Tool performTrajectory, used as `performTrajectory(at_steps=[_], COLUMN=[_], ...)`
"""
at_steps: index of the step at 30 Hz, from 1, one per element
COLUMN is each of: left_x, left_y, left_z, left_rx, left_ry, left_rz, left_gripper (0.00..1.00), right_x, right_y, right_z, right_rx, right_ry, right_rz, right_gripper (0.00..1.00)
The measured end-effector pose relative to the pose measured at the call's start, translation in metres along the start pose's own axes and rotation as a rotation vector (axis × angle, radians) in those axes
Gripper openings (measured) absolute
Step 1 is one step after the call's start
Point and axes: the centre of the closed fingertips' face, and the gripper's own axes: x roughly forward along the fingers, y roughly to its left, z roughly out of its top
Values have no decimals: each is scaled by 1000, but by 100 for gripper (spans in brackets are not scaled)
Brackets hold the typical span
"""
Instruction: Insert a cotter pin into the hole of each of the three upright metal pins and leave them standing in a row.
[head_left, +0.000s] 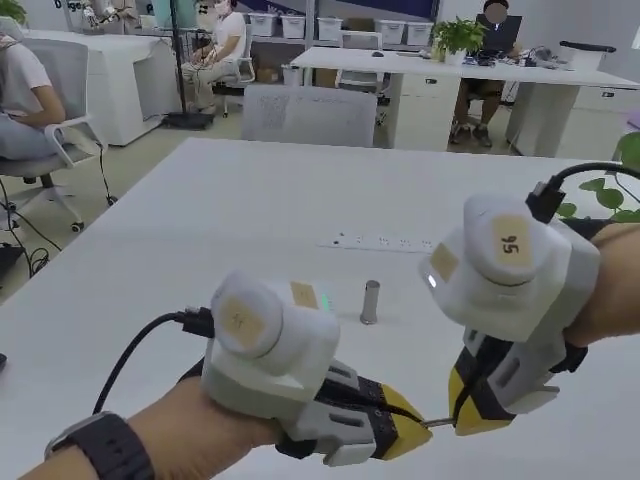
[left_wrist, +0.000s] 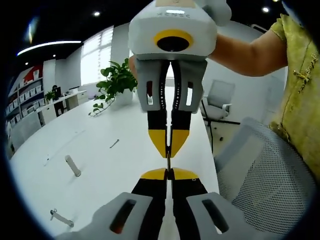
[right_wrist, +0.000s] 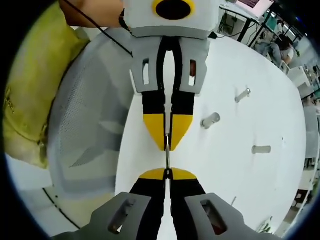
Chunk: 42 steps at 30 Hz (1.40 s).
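Note:
A thin cotter pin (head_left: 438, 423) spans the short gap between my two grippers over the near table edge. My left gripper (head_left: 412, 438) is shut on one end and my right gripper (head_left: 462, 425) is shut on the other. In the left gripper view the cotter pin (left_wrist: 169, 162) runs from my own yellow tips (left_wrist: 168, 174) to the right gripper (left_wrist: 169, 149). One metal pin (head_left: 370, 302) stands upright mid-table. The right gripper view has three metal pins (right_wrist: 210, 120), (right_wrist: 242, 95), (right_wrist: 261, 149) on the white top. A loose cotter pin (left_wrist: 114, 143) lies further off.
A white power strip (head_left: 380, 242) lies beyond the upright pin. A potted plant (head_left: 610, 195) sits at the table's right edge. A mesh chair (left_wrist: 260, 170) stands beside the table. People sit at desks in the background.

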Motion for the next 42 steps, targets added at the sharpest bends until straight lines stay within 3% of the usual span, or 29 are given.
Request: performTrajectory(at_steps=[6, 11, 15, 20, 23, 27, 31, 34, 42], left_x=[-1, -3, -11, -28, -40, -50, -52, -49, -40], left_y=[2, 6, 13, 36, 53, 68, 79, 85, 93], left_z=[1, 3, 5, 6, 0, -8, -27, -43, -69], left_rx=[42, 38, 53, 21, -35, -60, -65, -73, -78], left_ry=[-15, -32, -47, -70, -68, -74, -39, -5, 23], left_rz=[12, 35, 80, 155, 204, 241, 259, 255, 209], left_gripper=[9, 18, 25, 34, 41, 44, 44, 44, 43], right_x=[-2, -2, -2, -3, -2, -1, 1, 3, 11], right_y=[-2, -3, -6, -12, -18, -23, -28, -33, -42], right_z=[3, 2, 0, -3, -7, -9, -11, -11, -9], right_rx=[33, 40, 52, 73, 83, 113, 140, 169, 236], right_ry=[-14, -9, -7, -1, 14, 6, 4, -3, -14], right_rz=[3, -3, -14, -39, -57, -61, -68, -75, -85], right_gripper=[2, 3, 3, 3, 3, 3, 3, 3, 3])
